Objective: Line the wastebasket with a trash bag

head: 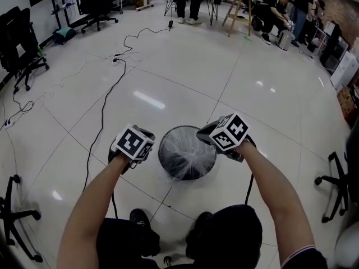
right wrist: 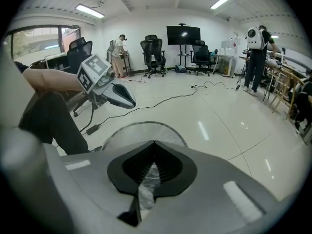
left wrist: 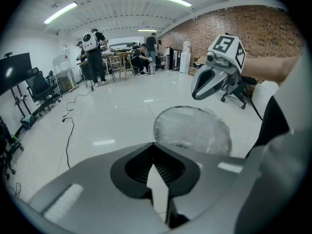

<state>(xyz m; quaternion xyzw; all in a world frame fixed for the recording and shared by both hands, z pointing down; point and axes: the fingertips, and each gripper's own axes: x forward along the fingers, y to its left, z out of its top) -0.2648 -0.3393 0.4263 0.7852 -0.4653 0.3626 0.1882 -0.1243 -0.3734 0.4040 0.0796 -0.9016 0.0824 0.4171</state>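
A round black mesh wastebasket (head: 161, 150) stands on the white tiled floor just ahead of the person's feet. A clear trash bag (head: 188, 157) lies inside it, its wrinkles running to a point near the middle. My left gripper (head: 137, 143) hangs above the floor at the basket's left, jaws shut with nothing between them (left wrist: 154, 145). My right gripper (head: 210, 133) hovers over the basket's far right rim, jaws shut as well (right wrist: 154, 143). Crinkled clear plastic shows through the slit below its tips, and the basket (right wrist: 119, 130) sits directly behind. Each gripper view shows the other gripper raised opposite.
A black cable (head: 104, 105) snakes over the floor to the left. Office chairs (head: 22, 55) stand at the far left, another chair base (head: 336, 184) at the right. Several people work at tables (head: 275, 10) at the back. The person's shoes (head: 140, 218) rest close behind the basket.
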